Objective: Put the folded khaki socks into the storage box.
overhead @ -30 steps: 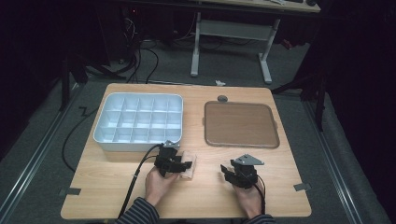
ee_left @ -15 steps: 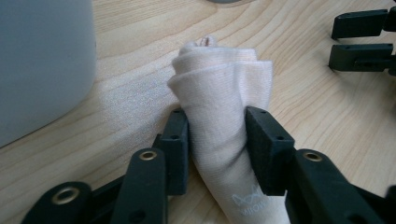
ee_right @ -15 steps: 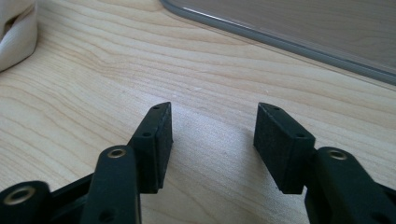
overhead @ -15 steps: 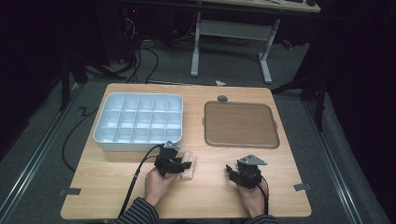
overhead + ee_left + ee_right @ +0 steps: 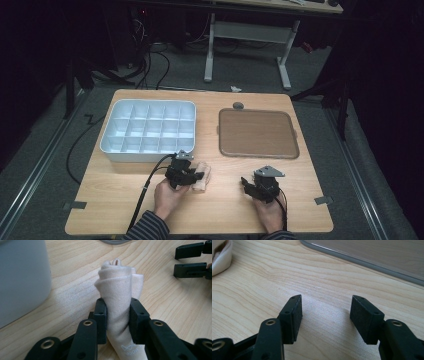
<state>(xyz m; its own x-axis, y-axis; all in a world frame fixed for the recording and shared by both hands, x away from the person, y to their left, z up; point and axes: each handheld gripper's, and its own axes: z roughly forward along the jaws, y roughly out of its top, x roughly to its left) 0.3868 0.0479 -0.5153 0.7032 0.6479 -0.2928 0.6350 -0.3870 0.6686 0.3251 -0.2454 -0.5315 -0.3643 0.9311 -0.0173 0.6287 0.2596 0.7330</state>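
Gripping a rolled cream cloth (image 5: 117, 290), the left gripper (image 5: 117, 315) has its fingers closed tight on the roll's middle, low over the wooden counter (image 5: 225, 210) just in front of the white compartment tray (image 5: 147, 131). Right gripper (image 5: 325, 317) sits near the counter's front edge, fingers wide apart, holding nothing. Brown flat tray (image 5: 257, 133) lies beyond it.

The light wooden table (image 5: 125, 200) stands on a grey floor. On its far left part lies a white plastic box with many compartments (image 5: 148, 130). On the far right part lies a flat brown tray with rounded corners (image 5: 257, 133). A rolled cream cloth (image 5: 202, 176) lies near the front, just before the box.
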